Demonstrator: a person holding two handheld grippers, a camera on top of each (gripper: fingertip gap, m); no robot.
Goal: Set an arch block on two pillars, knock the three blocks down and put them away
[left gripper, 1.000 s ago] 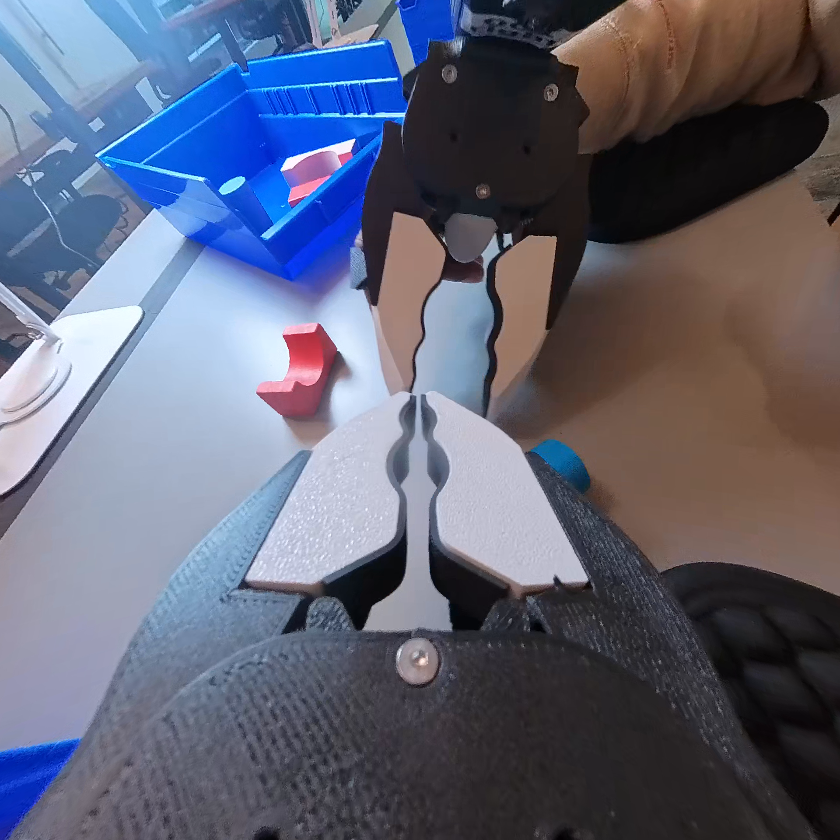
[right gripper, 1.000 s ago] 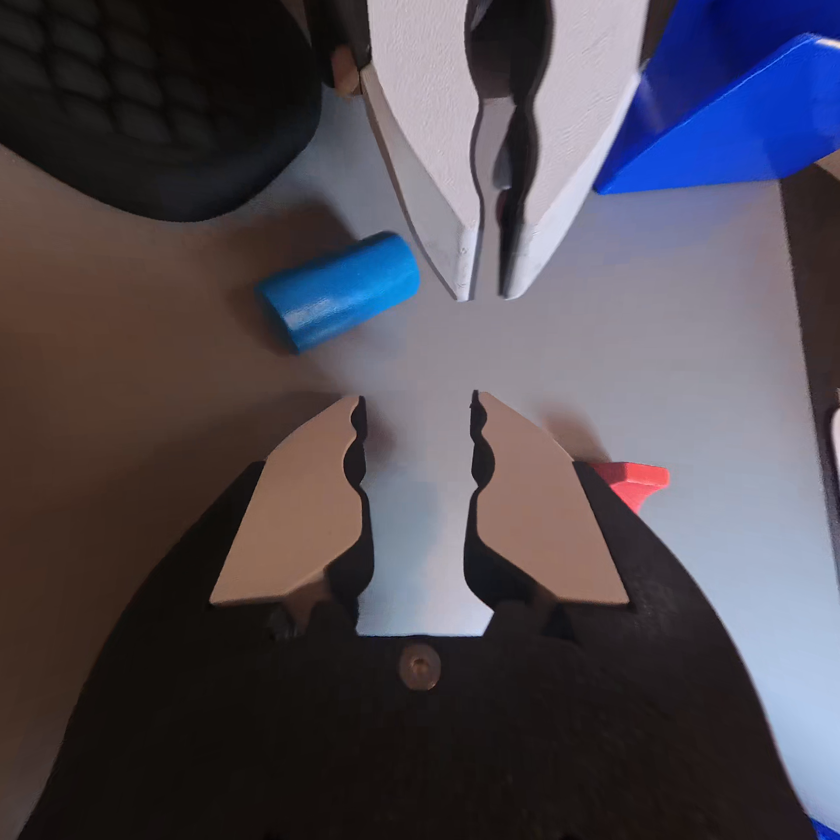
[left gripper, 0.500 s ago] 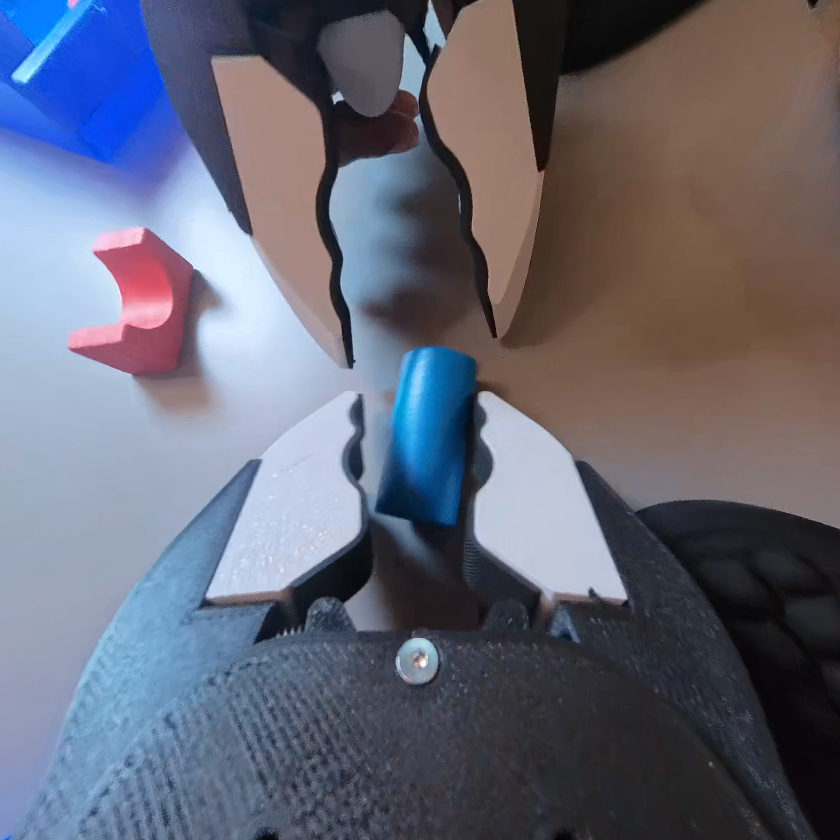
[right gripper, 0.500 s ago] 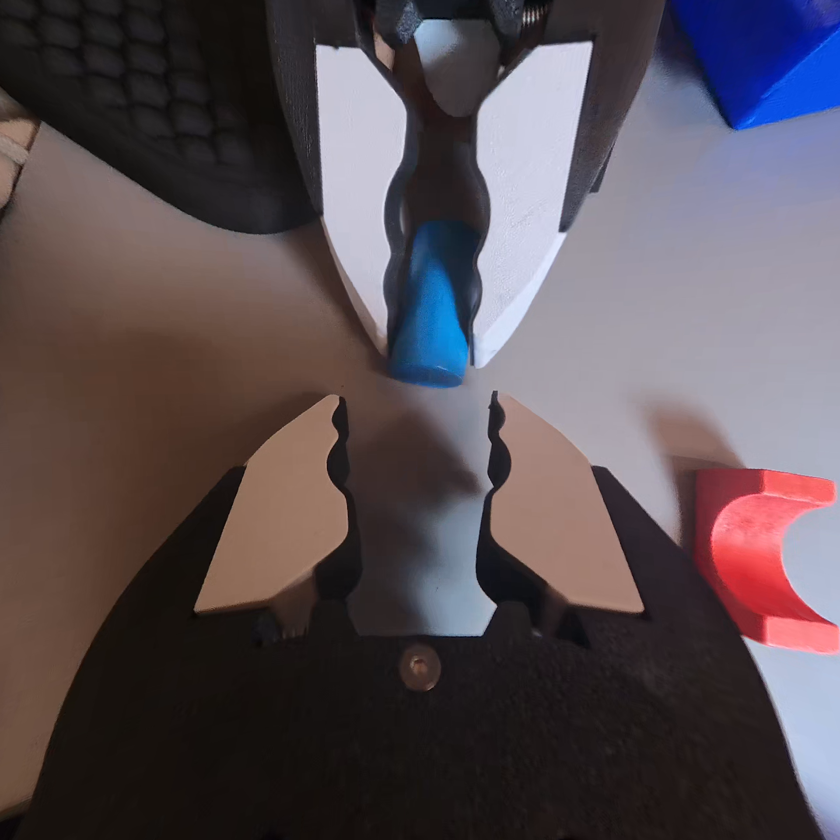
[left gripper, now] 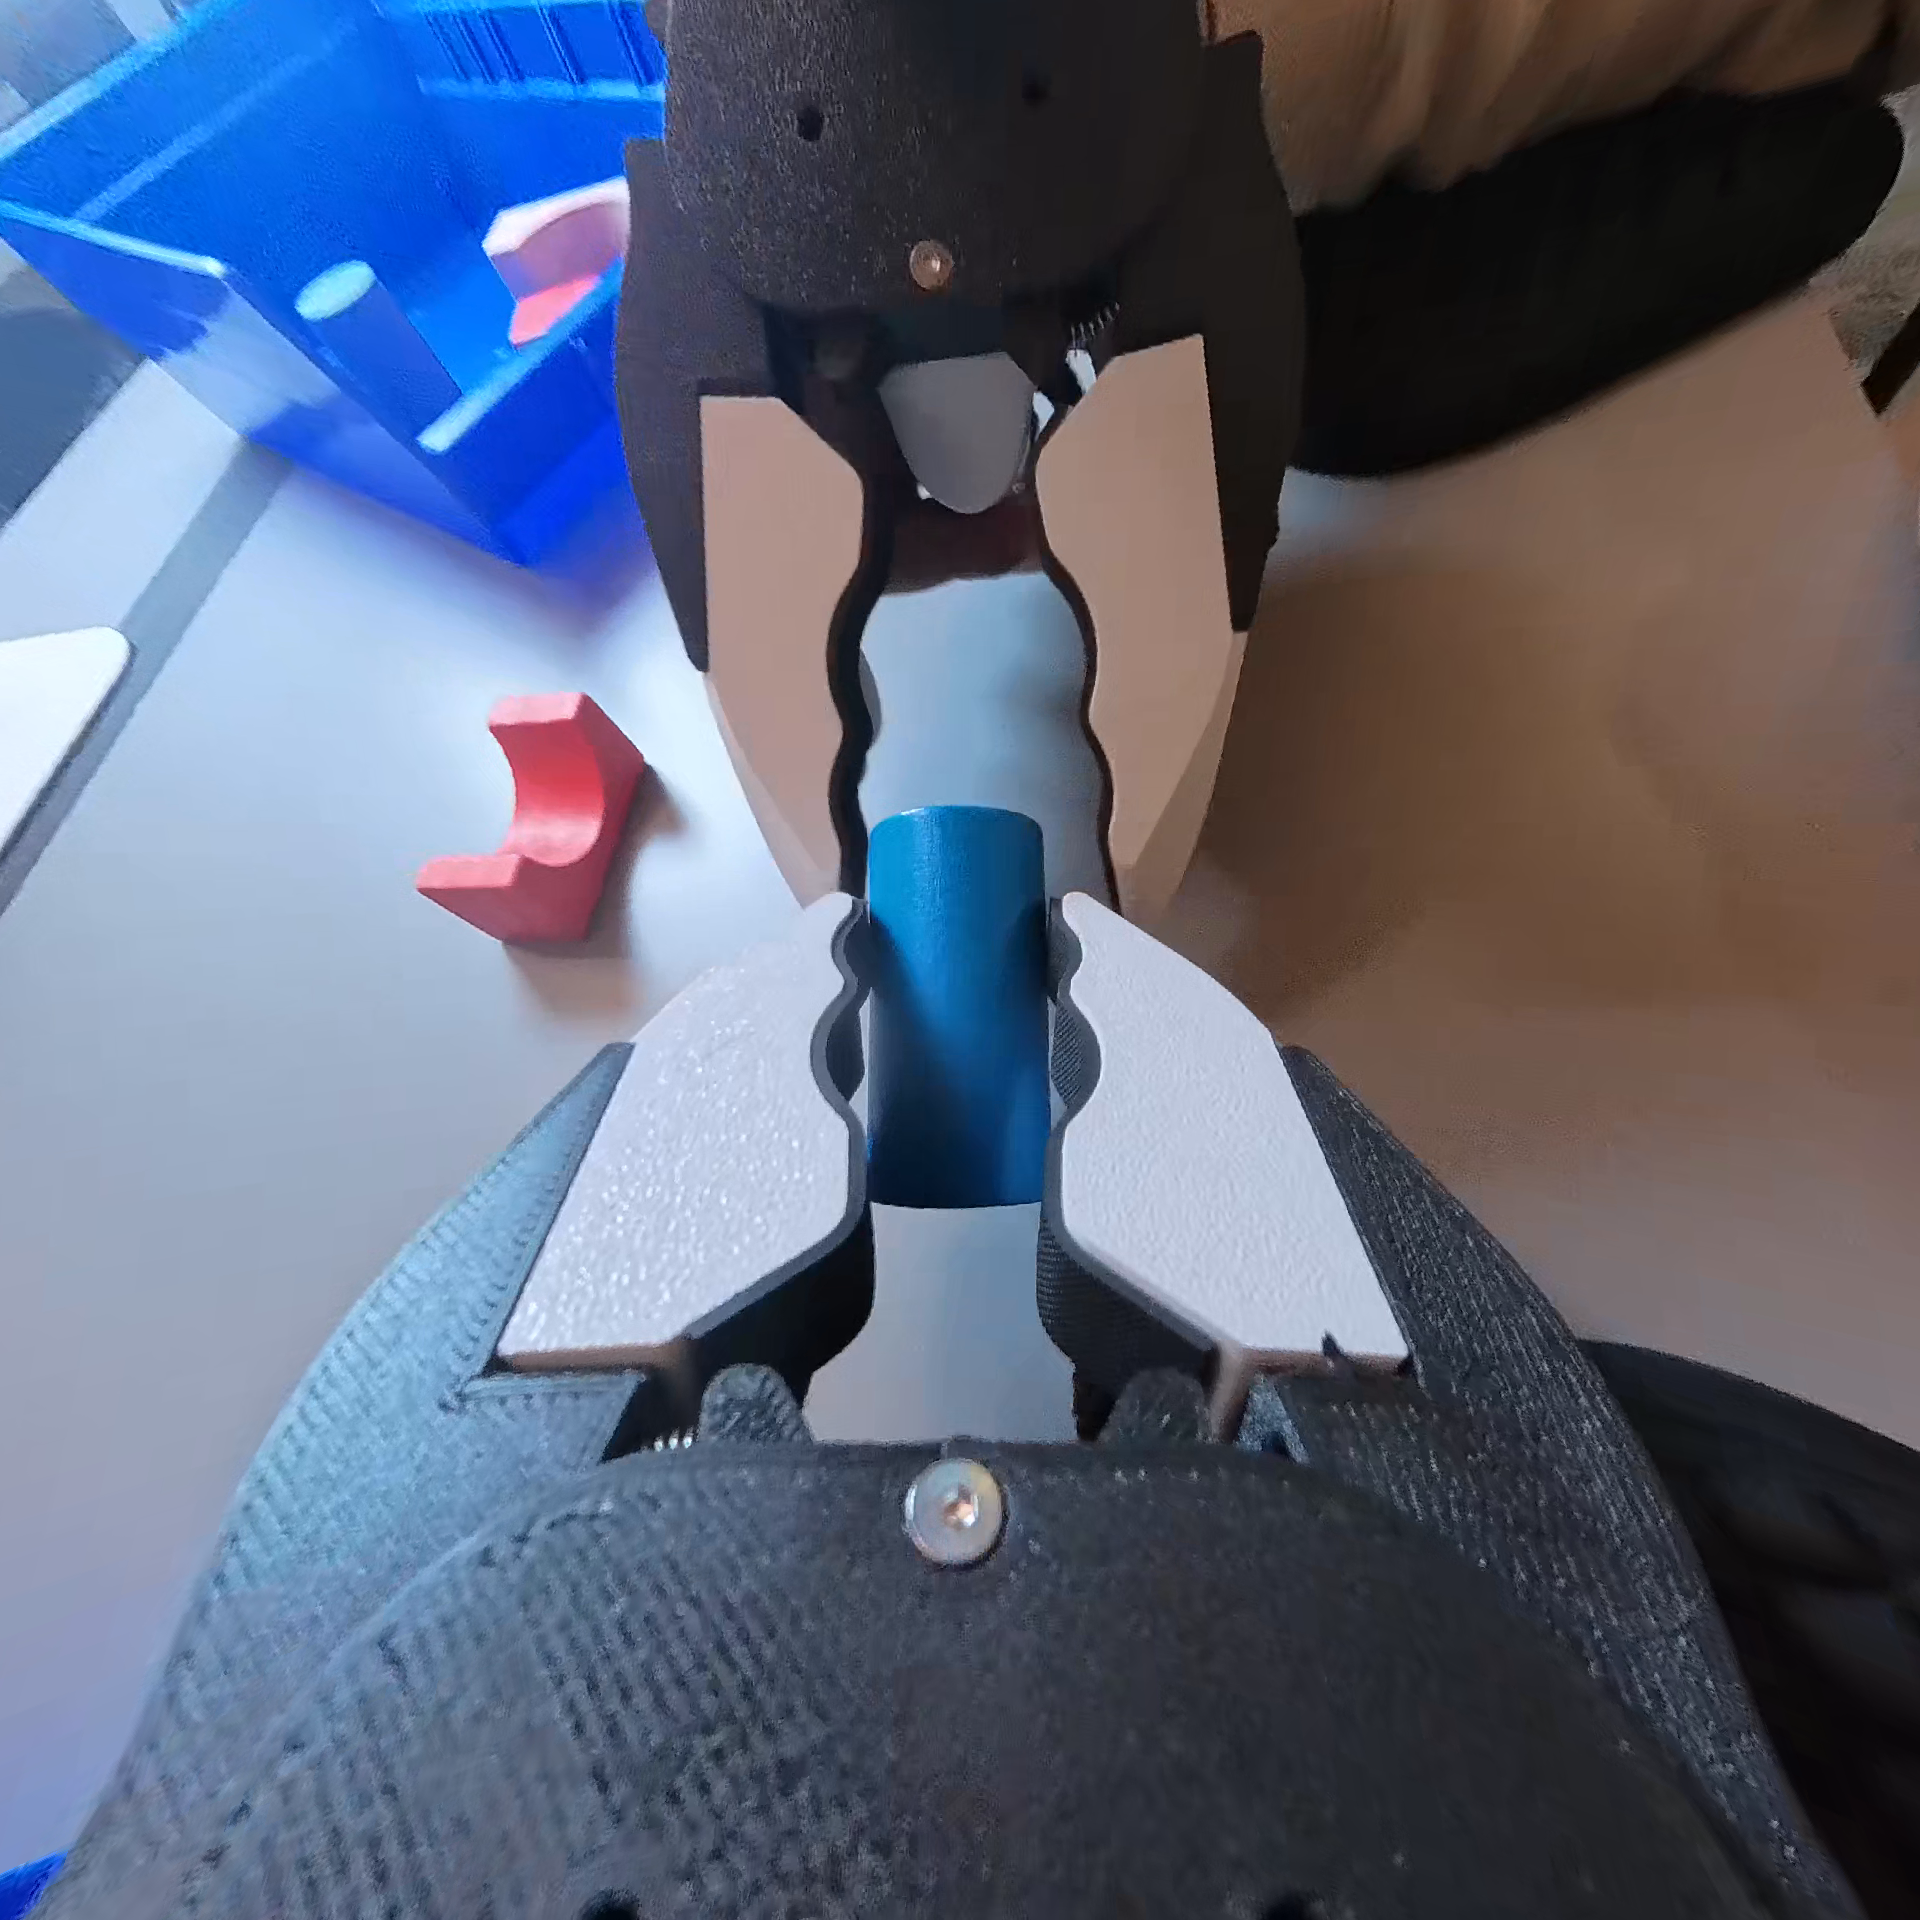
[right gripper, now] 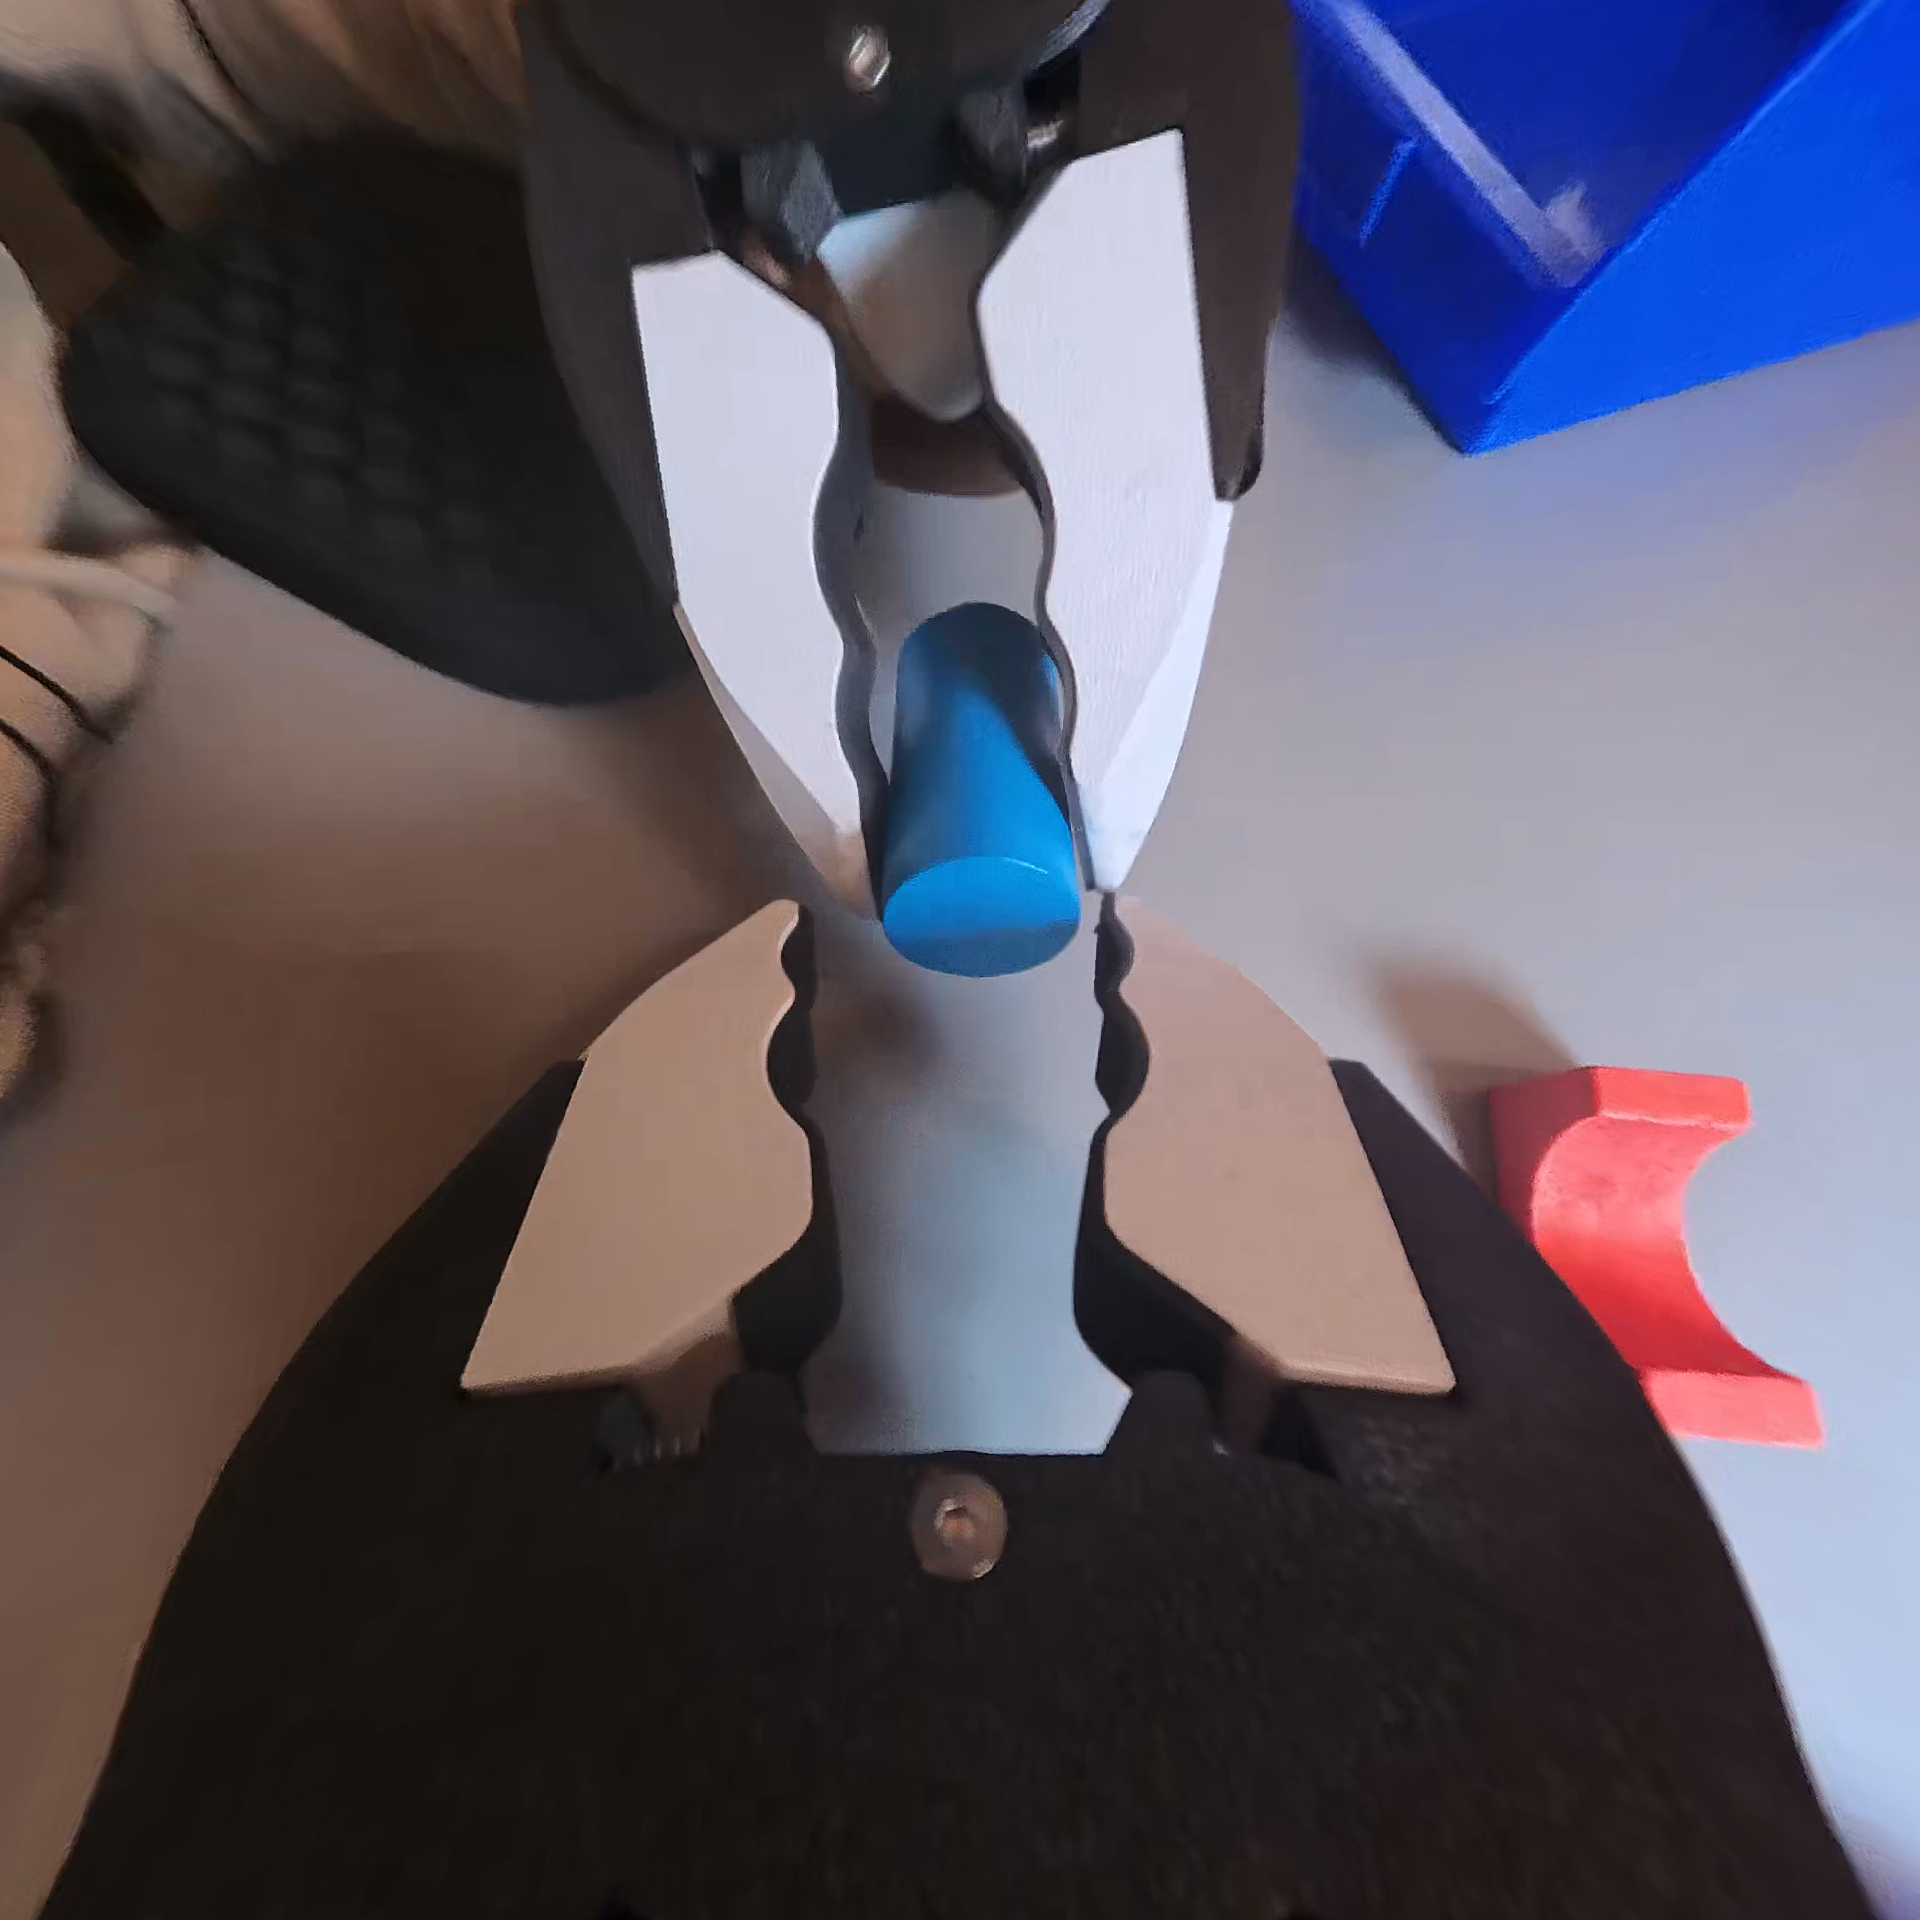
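In the left wrist view, the left gripper (left gripper: pixel 954 914) is reaching forward low over the grey table (left gripper: pixel 260 1039), its two pale fingers (left gripper: pixel 717 1132) clenching a blue cylinder block (left gripper: pixel 951 1029) by its sides. The cylinder is lying along the fingers, its far end poking out past the tips. Facing it from the far side, the right gripper (left gripper: pixel 977 883) is pointing back with its jaws spread, holding nothing. A red arch block (left gripper: pixel 540 821) is lying on its side on the table to the left, and farther left a blue bin (left gripper: pixel 312 343) is holding other blocks.

In the right wrist view, the right gripper (right gripper: pixel 951 914) is hovering released, its tips just beside the cylinder's (right gripper: pixel 971 821) round end face, which is sticking out of the left gripper (right gripper: pixel 971 883). The arch (right gripper: pixel 1642 1257) is resting at near right, the bin (right gripper: pixel 1621 260) at far right.
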